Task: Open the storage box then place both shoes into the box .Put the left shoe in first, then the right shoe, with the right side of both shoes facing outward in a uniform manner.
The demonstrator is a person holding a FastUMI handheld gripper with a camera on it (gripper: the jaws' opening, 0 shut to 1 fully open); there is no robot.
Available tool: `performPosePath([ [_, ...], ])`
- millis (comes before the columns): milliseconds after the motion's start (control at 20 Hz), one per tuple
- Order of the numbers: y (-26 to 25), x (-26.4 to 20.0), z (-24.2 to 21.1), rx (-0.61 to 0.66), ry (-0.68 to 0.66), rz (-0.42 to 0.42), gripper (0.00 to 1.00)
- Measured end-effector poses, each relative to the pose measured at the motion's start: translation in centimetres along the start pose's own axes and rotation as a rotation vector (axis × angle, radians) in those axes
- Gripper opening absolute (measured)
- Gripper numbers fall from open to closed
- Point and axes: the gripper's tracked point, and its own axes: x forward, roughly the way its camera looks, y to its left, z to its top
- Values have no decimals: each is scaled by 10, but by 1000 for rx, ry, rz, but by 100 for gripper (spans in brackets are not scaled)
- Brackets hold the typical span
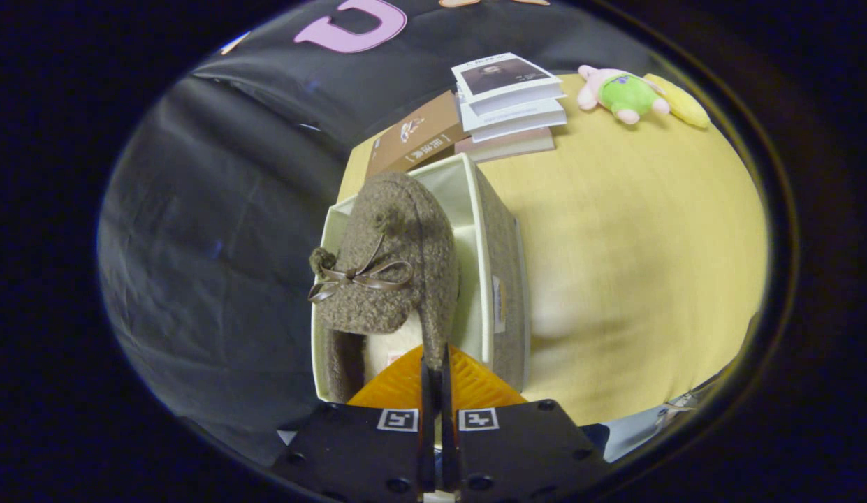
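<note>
The tongs (434, 363) pinch the collar edge of a fuzzy brown shoe (388, 258), fingers nearly together on it, low in the frame's centre. The shoe hangs over the open storage box (503, 279) on the counter (636, 244). Lower it steadily against the box's left wall, keeping room for its mate.

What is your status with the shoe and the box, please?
Claw shut on fuzzy brown shoe's rim. Shoe held over open storage box. Nothing blocking the box.
</note>
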Motion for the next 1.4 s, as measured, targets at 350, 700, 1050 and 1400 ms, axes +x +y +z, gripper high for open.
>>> performPosePath([
  [350,13,-33,23,-20,-157,68,100],
  [700,-65,-87,50,11,-369,-80,100],
  [1050,-151,-194,103,-102,-761,-341,100],
  [1400,-150,-293,156,-260,-1129,-478,100],
])
